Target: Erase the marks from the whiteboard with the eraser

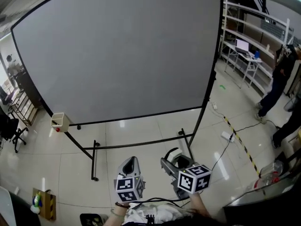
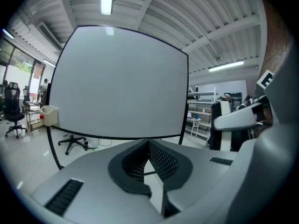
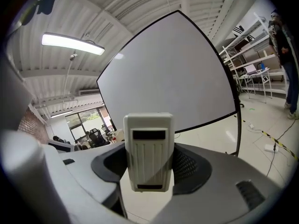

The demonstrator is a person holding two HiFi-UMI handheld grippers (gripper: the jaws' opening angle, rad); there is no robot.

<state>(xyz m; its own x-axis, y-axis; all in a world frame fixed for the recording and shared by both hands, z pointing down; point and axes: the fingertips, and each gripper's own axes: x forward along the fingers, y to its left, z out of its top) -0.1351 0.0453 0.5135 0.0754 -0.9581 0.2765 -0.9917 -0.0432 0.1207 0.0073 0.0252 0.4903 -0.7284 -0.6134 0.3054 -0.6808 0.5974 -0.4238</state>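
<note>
Gripping the eraser (image 3: 148, 143) between its jaws, the right gripper (image 3: 149, 161) holds it upright, the pale ribbed body rising past the jaw tips with a dark pad pressed against each side. Ahead of and above those jaws stands the whiteboard (image 3: 173, 73), its black-framed face a plain grey-white and well apart from the eraser.

The left gripper (image 2: 148, 146) has its jaws clenched: the dark ridged pads meet at their tips in a narrow V, with nothing between them. The same whiteboard fills the space straight ahead of these jaws too.

In the head view both grippers sit low and close together, side by side, short of the board's black stand (image 1: 141, 142) on the tiled floor (image 1: 70, 173). A small beige box (image 1: 59, 121) hangs at the board's lower left corner, far to the left of the left jaws. Off to the right of the right jaws are white shelves (image 1: 254, 36) and a person (image 1: 281, 76) in dark clothes.
</note>
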